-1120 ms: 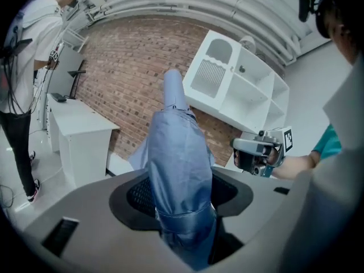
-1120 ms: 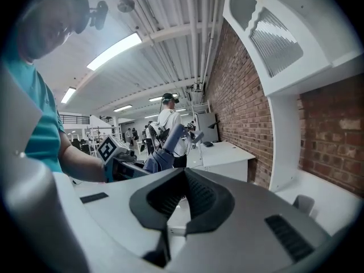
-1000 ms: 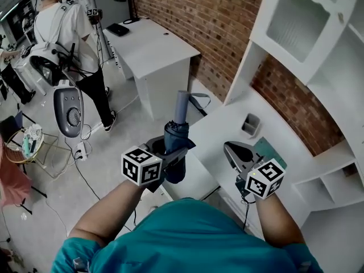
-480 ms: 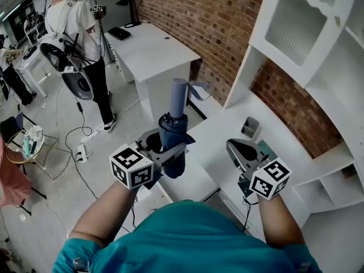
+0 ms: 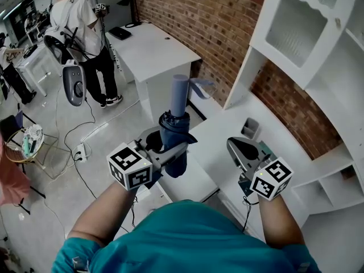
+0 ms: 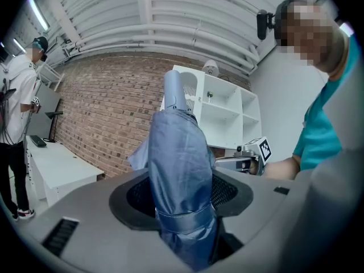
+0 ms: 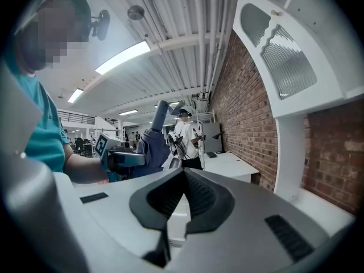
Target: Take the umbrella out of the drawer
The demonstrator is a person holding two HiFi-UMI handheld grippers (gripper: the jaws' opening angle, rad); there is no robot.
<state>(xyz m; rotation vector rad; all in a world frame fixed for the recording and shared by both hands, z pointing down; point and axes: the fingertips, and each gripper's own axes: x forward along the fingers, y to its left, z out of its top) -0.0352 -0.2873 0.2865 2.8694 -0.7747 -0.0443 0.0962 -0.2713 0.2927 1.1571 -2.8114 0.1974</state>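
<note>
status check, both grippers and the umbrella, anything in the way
Left gripper shut on umbrella. Right gripper shut, empty. Umbrella upright in the air, nothing blocking it.

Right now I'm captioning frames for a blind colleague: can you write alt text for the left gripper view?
A folded blue umbrella stands upright, clamped between the left gripper's black jaws. Behind it are a brick wall, a white shelf unit and the right gripper, held by a person in a teal shirt.
</note>
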